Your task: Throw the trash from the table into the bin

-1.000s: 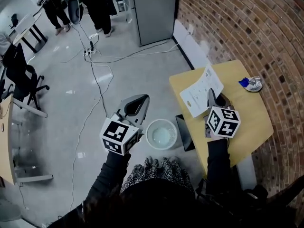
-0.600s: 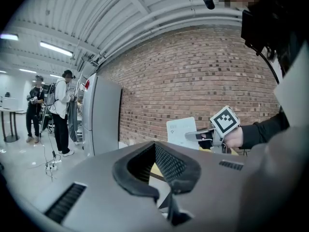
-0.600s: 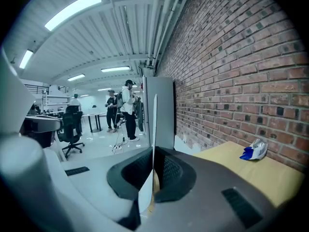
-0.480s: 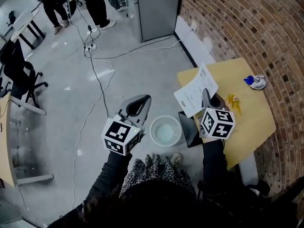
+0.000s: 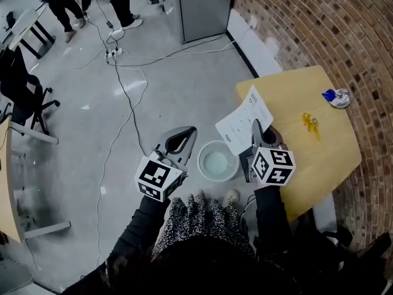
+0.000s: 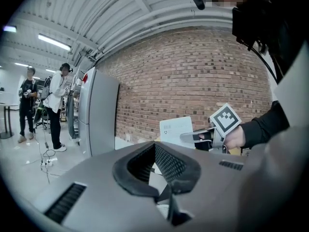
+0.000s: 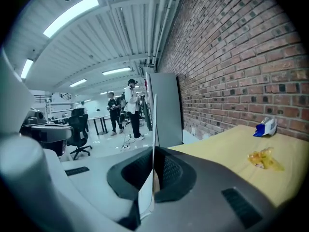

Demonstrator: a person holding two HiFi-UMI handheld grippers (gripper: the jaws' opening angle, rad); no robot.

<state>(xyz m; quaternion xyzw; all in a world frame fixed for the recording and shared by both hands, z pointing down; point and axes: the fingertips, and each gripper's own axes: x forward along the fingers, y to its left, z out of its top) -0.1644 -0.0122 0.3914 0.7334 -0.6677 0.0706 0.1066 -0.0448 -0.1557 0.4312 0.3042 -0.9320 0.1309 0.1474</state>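
- Clamping a white sheet of paper (image 5: 244, 120), the right hand-held gripper (image 5: 256, 128) has its jaws closed flat on the sheet. Its own view shows the paper edge-on, running up between the pads.
- That sheet is off the bench (image 5: 307, 158), held in the air over the bench's near left corner. Its lower corner sits close to the rim of the bin (image 5: 200, 161).
- The bin is a round white basket standing on the grey floor, just beside the bench's left edge. In the head view it lies between the two hand-held grippers.
- The left hand-held gripper (image 5: 188, 132) hovers over the floor to the left of the bin. Its jaws meet at the tips and nothing is between them.
- Two pieces of trash lie on the bench top: a crumpled yellow wrapper (image 5: 311, 121) near the middle and a blue-and-white crumpled piece (image 5: 338, 97) at the far edge by the brick wall (image 5: 319, 23). They are apart from each other and well apart from the right hand-held gripper.
- The left gripper view catches the right hand-held gripper from the side, with its marker cube (image 6: 225, 120) next to the person's hand and the sheet standing upright in front of the brick wall.
- Farther off are a grey cabinet (image 5: 202, 8) against the wall, cables (image 5: 123, 103) trailing over the floor, a black office chair (image 5: 24, 94), and people (image 5: 120, 2) standing at the far end of the room.
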